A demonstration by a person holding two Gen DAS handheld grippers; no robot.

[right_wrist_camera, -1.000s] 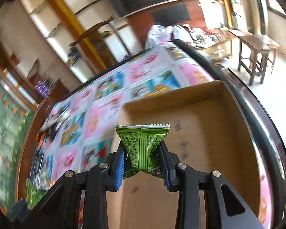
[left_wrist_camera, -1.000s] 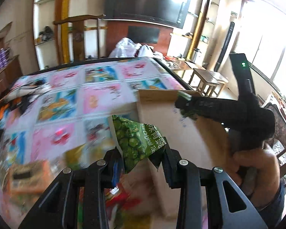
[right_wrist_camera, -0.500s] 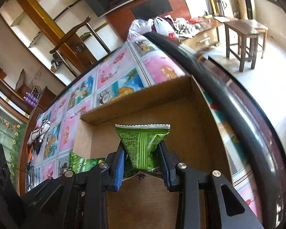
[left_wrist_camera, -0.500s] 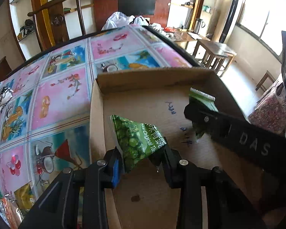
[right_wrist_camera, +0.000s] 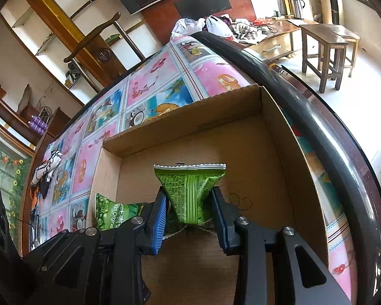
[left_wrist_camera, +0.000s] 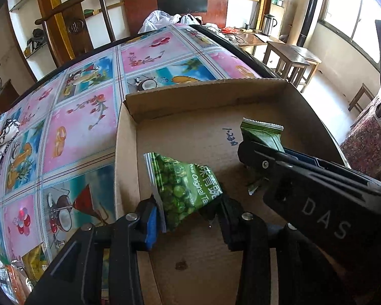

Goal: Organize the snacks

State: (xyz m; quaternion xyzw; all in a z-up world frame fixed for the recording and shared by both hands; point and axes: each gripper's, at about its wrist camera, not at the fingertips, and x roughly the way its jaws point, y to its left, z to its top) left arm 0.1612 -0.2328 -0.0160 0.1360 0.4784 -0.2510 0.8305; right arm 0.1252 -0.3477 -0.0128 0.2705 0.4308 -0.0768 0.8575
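Observation:
My left gripper is shut on a green pea snack packet and holds it over the near left part of an open cardboard box. My right gripper is shut on a second green snack packet, its printed back facing me, inside the same box. In the left wrist view the right gripper reaches in from the right with its packet. In the right wrist view the left packet shows at the lower left.
The box lies on a table with a pink and blue picture cloth, close to its dark right edge. Other snack packets lie at the near left. A wooden chair stands behind the table, a stool on the floor.
Both grippers have moved forward from beside the box to inside it, each still holding its packet. The packets now sit lower, nearer the box floor.

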